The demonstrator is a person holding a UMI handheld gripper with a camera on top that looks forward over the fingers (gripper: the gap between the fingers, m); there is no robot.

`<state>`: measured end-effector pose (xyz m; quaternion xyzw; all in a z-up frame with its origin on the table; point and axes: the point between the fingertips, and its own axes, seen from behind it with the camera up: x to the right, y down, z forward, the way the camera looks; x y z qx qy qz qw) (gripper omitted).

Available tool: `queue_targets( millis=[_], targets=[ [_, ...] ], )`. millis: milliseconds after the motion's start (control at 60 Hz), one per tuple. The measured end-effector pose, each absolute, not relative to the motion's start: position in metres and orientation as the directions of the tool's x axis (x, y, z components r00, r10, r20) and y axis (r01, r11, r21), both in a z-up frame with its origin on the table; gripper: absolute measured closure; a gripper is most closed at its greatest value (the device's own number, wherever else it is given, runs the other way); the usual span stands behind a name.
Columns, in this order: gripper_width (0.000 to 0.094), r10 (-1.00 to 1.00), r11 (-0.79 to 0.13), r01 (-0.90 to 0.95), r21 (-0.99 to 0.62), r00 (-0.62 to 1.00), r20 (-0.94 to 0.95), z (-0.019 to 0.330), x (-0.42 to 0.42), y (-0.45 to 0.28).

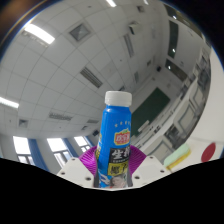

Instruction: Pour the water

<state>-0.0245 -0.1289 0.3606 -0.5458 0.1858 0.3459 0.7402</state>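
A blue bottle [116, 135] with a white cap [118, 98] and a red and black label stands upright between my fingers. Both purple pads [90, 159] press against its sides, so my gripper [114, 168] is shut on the bottle and holds it raised, with the view tilted up toward the ceiling. The bottle's base is hidden below the fingers. No cup or other vessel shows.
Behind the bottle is a ceiling with long strip lights [40, 33] and vents. Windows [22, 148] run along the left. A dark board [152, 105] and shelving line the wall at the right, with a yellow-green object [179, 158] low at the right.
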Motion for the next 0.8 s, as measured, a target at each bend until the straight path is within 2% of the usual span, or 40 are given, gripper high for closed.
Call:
queue_targets(
  millis=[50, 100, 117, 133, 200, 250, 383, 517, 533, 583, 717, 767, 800],
  targets=[
    [0.0561, 0.247, 0.289, -0.578, -0.763, 0.815, -0.524, 0.382, 0.010, -0.149],
    [0.0563, 0.149, 0.354, -0.423, -0.834, 0.906, -0.396, 0.387, 0.044, -0.164],
    [0.0562, 0.127, 0.371, -0.357, -0.857, 0.934, -0.334, 0.410, 0.051, -0.176],
    [0.0563, 0.083, 0.362, -0.321, -0.875, 0.946, -0.313, 0.395, 0.076, -0.174],
    [0.0562, -0.055, 0.320, -0.134, -0.938, 0.986, -0.160, 0.374, 0.122, -0.183],
    [0.0564, -0.123, 0.275, -0.012, -0.961, 0.991, -0.047, 0.344, 0.145, -0.191],
    [0.0563, -0.182, -0.003, 0.068, -0.998, 0.981, 0.068, 0.220, 0.213, -0.185],
    [0.0547, -0.161, -0.154, 0.075, -0.985, 0.982, 0.100, 0.151, 0.221, -0.229],
    [0.0541, -0.169, -0.130, 0.053, -0.990, 0.983, 0.075, 0.155, 0.237, -0.207],
    [0.0541, -0.152, -0.148, 0.011, -0.989, 0.988, 0.033, 0.149, 0.230, -0.219],
    [0.0525, -0.149, -0.162, 0.061, -0.985, 0.985, 0.085, 0.153, 0.236, -0.231],
    [0.0461, -0.161, -0.172, 0.062, -0.983, 0.983, 0.090, 0.158, 0.237, -0.253],
    [0.0392, -0.166, -0.180, 0.064, -0.982, 0.982, 0.094, 0.153, 0.235, -0.239]
  ],
)
